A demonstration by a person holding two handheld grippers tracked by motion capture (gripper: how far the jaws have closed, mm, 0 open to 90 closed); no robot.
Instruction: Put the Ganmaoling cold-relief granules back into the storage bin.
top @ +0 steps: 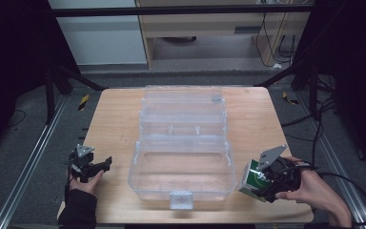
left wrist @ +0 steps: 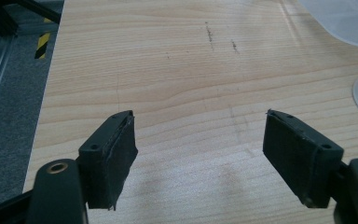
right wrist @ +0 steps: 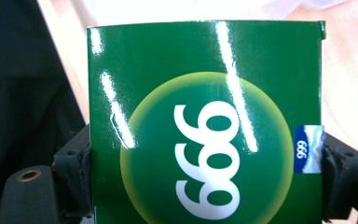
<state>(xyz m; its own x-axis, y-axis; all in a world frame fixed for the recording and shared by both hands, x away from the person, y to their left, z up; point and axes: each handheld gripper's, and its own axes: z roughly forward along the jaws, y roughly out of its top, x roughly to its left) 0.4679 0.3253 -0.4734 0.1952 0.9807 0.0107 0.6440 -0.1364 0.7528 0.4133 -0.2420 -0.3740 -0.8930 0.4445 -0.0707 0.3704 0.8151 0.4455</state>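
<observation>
A green box point(top: 253, 178) with white digits on a pale round badge hangs just above the table's front right corner, held in my right gripper point(top: 262, 183). In the right gripper view the green box point(right wrist: 205, 121) stands between the two black pads point(right wrist: 77, 172), which press on its two sides. An open clear plastic case point(top: 181, 143) with a front latch sits in the middle of the wooden table point(top: 112, 119). My left gripper point(top: 100, 167) rests at the front left edge, its jaws wide apart over bare wood, as the left gripper point(left wrist: 200, 158) view shows.
Metal rails run along both sides of the table on the grey floor. A pale cabinet and cables stand beyond the far edge. A corner of clear plastic point(left wrist: 340, 18) reaches into the left gripper view at upper right.
</observation>
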